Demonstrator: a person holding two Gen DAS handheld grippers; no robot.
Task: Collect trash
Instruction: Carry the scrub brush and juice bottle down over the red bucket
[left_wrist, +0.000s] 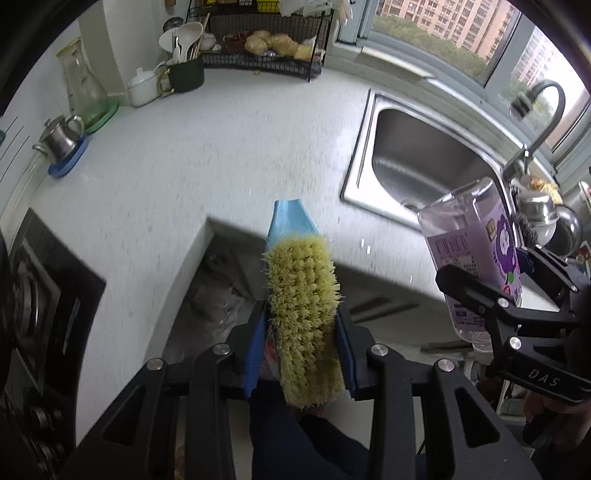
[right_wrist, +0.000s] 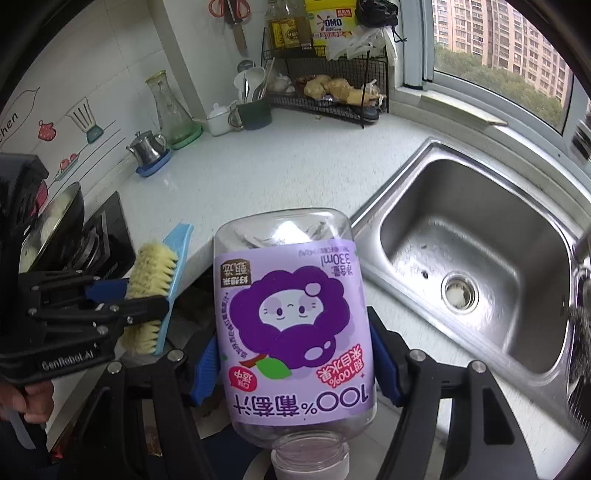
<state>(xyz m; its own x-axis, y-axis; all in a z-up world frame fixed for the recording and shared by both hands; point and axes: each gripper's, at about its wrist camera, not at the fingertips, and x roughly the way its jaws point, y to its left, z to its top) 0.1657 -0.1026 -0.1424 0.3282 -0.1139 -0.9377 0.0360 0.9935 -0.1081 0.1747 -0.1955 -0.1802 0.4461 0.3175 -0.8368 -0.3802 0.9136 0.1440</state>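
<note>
My left gripper (left_wrist: 301, 325) is shut on a blue scrub brush (left_wrist: 303, 306) with yellow bristles, held over the counter's front edge, handle end pointing forward. The brush also shows in the right wrist view (right_wrist: 155, 284), clamped by the left gripper (right_wrist: 147, 299). My right gripper (right_wrist: 295, 365) is shut on an empty clear plastic juice bottle (right_wrist: 295, 321) with a purple grape label, held upside down with its open neck toward the camera. In the left wrist view the bottle (left_wrist: 476, 254) and right gripper (left_wrist: 480, 291) are at the right, near the sink.
A steel sink (right_wrist: 476, 266) with a faucet (left_wrist: 543, 114) is at the right. A white counter (left_wrist: 207, 147) holds a wire rack (left_wrist: 266, 40), a utensil holder (left_wrist: 184, 70), a glass carafe (left_wrist: 83, 88) and a small metal teapot (left_wrist: 61, 138). A stove (left_wrist: 40, 302) is at the left.
</note>
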